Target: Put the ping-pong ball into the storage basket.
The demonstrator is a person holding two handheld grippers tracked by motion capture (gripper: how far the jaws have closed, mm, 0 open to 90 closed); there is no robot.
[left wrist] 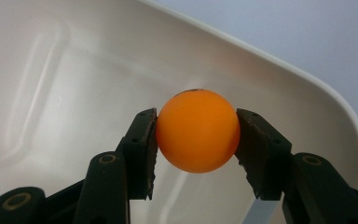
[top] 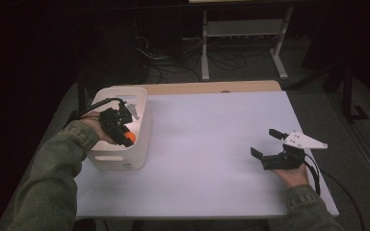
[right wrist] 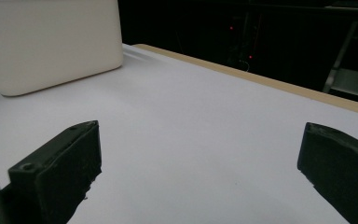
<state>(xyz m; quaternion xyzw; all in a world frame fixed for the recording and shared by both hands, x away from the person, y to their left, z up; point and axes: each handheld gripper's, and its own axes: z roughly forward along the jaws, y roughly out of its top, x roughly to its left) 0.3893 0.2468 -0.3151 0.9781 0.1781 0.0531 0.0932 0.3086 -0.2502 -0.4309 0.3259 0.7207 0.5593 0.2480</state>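
An orange ball (left wrist: 198,130) is pinched between the two black jaws of my left gripper (left wrist: 196,144), which is shut on it. In the high view the left gripper (top: 126,137) hangs over the inside of a white plastic bin (top: 142,139) at the table's left, with the orange ball (top: 131,138) at its tip. The bin's pale inner wall (left wrist: 65,93) lies behind the ball. My right gripper (top: 268,142) rests low over the table's right side, jaws wide apart and nothing between them. Its fingers (right wrist: 60,168) frame bare white tabletop.
The white bin (right wrist: 51,42) stands at the far left of the right gripper view. A tan wooden strip (top: 212,87) runs along the table's far edge. Beyond it stand a metal frame (top: 241,33) and floor cables.
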